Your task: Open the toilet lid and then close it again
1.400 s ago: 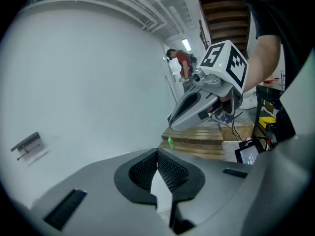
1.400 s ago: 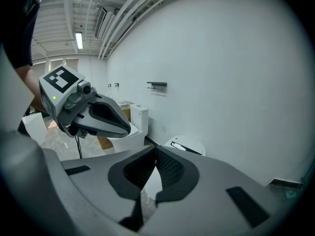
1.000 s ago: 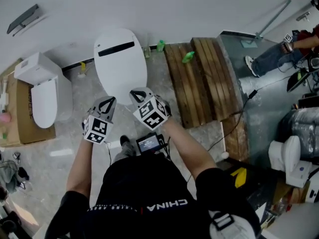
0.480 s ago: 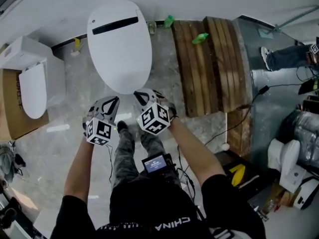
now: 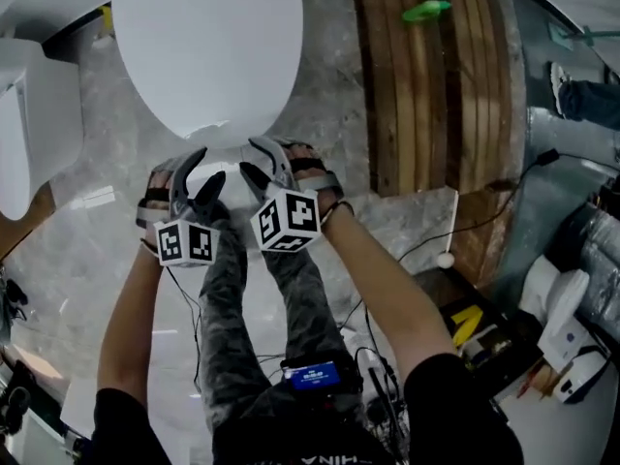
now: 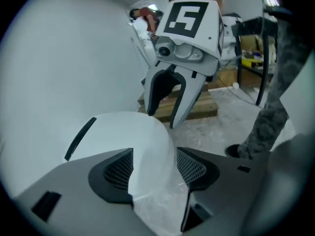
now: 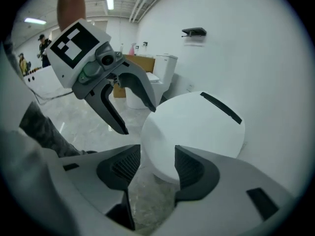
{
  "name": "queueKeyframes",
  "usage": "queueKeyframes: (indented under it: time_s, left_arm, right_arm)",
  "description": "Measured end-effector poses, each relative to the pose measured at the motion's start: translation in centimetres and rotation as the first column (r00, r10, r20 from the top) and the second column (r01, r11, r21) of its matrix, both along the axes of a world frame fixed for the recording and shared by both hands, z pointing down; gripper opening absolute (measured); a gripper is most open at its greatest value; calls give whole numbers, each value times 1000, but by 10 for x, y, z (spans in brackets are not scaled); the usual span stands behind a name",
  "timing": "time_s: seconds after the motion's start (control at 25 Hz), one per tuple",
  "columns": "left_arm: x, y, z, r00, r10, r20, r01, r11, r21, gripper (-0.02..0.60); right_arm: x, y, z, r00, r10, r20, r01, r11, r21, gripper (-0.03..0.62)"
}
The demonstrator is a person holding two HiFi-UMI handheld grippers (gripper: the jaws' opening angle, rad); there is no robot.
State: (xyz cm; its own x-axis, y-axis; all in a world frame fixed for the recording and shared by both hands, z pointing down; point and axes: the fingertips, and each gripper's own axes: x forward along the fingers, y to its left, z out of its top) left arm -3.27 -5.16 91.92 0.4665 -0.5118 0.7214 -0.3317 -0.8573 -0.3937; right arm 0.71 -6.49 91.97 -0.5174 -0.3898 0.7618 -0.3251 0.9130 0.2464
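The toilet's white lid (image 5: pixel 208 46) lies shut, with a dark slot near its back. Both grippers hover side by side just off its front edge. My left gripper (image 5: pixel 199 180) is open and my right gripper (image 5: pixel 260 168) is open; their jaws have just been opening. In the left gripper view the lid's front edge (image 6: pixel 133 136) shows beyond the spread jaws of the left gripper (image 6: pixel 155 167), untouched, with the right gripper (image 6: pixel 165 117) ahead. In the right gripper view the lid (image 7: pixel 197 127) lies past the right gripper (image 7: pixel 157 170), with the left gripper (image 7: pixel 135 114) beside it.
A second white toilet (image 5: pixel 29 124) stands at the left. A wooden pallet (image 5: pixel 436 95) with a green bottle (image 5: pixel 426 10) lies to the right. The person's legs (image 5: pixel 291 298) stand below the grippers. Cables and more fixtures (image 5: pixel 562 318) crowd the lower right.
Both grippers have come down to the lid's front edge and their jaws have opened from shut. The toilet now looms larger in the head view.
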Motion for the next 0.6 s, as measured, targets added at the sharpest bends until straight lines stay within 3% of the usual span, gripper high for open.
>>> queueKeyframes:
  time_s: [0.16,0.28,0.44,0.6]
  left_arm:
    - [-3,-15,58,993,57,107,-68,992,103,279]
    - [-4,-28,79,989,52,140,-78,979,190,313]
    - [-4,-31,91,987,45,155,-81,969,235,328]
    - [-5,-31,96,976,36,215,-98,953,286,331]
  right_arm:
    - [4,-11,55,994,-62,-92,75,987,142,257]
    - [4,-17,80,985,-93,-147,126,962,240,291]
    - [0,-23,90,982,-91,-167,146,923,355,311]
    - [2,-24,95,974,-86,-209,172,881,440,322]
